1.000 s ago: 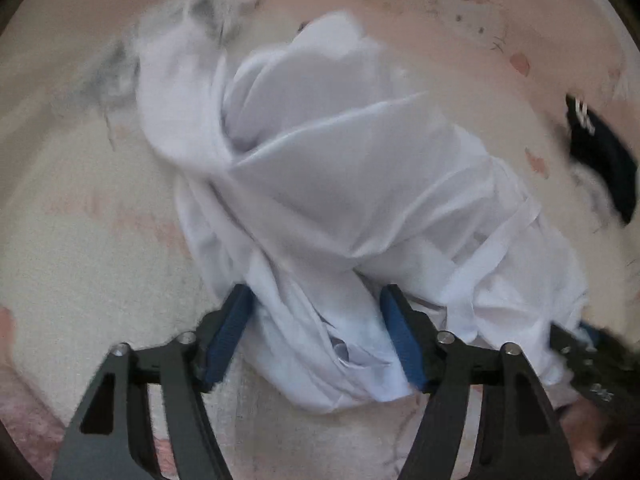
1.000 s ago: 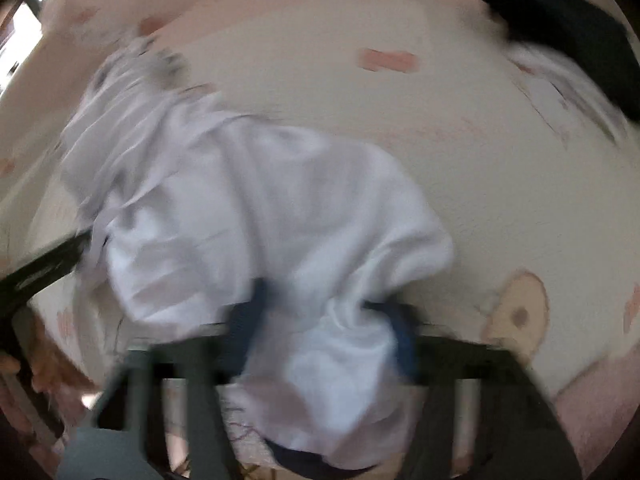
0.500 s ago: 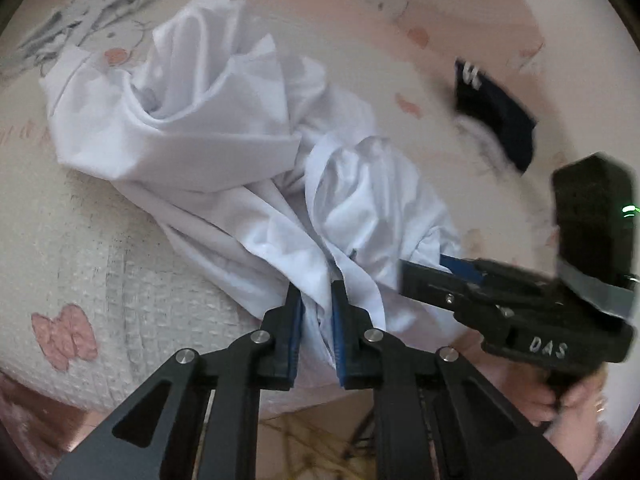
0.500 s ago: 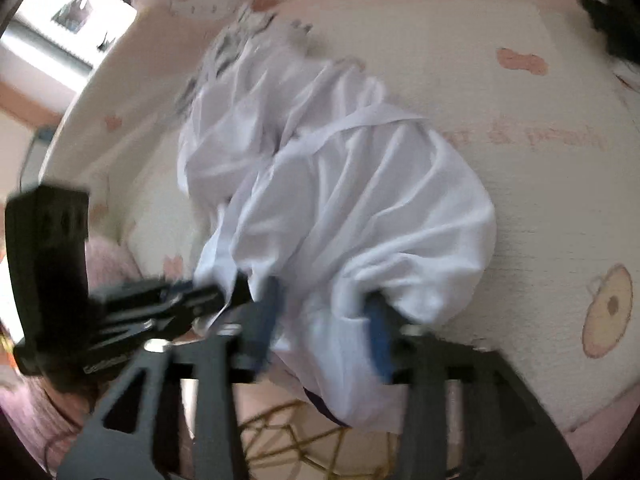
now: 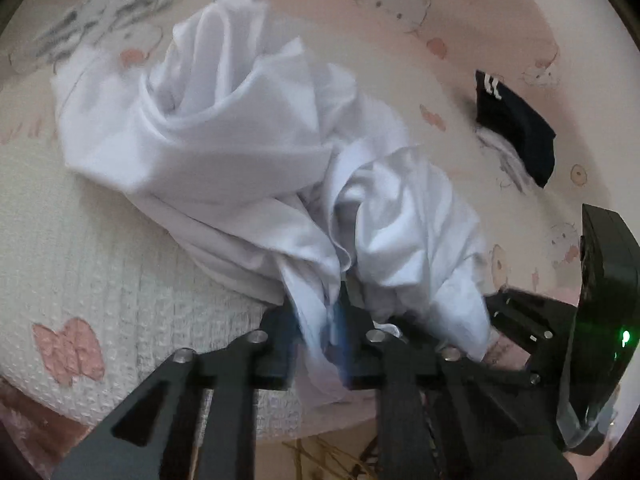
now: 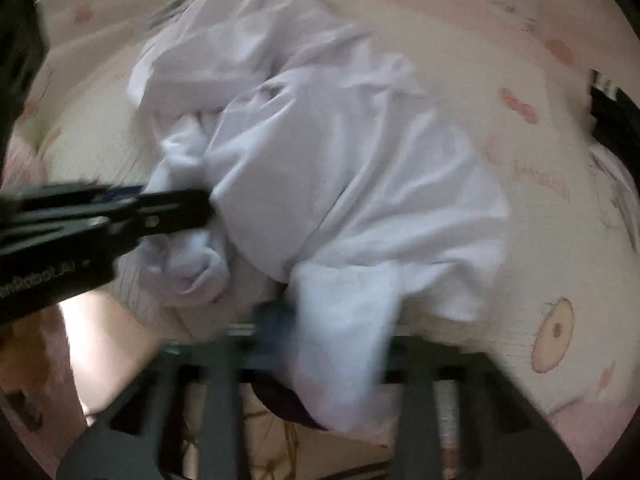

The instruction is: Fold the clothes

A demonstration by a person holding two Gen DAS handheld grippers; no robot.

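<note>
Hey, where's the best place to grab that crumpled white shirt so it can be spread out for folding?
Take the white shirt by its near edge, where loose hem folds hang over the bed's front, coming from the bed's near side. The far part is a bunched, twisted heap with no clear edge. Both tongs, left and right, are closing on that near edge.

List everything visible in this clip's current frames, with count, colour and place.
white garment: one, white, crumpled mid-bed, near edge between both grippers' fingers
dark garment: one, navy, far right on bed
grey patterned cloth: one, grey-white, far left corner
bedspread: one, cream and pink, cartoon prints, under everything
left gripper: one, black with blue pads, jaws closing on white fabric
right gripper: one, black, blurred, jaws closing on white fabric
hand: one, behind left gripper
</note>
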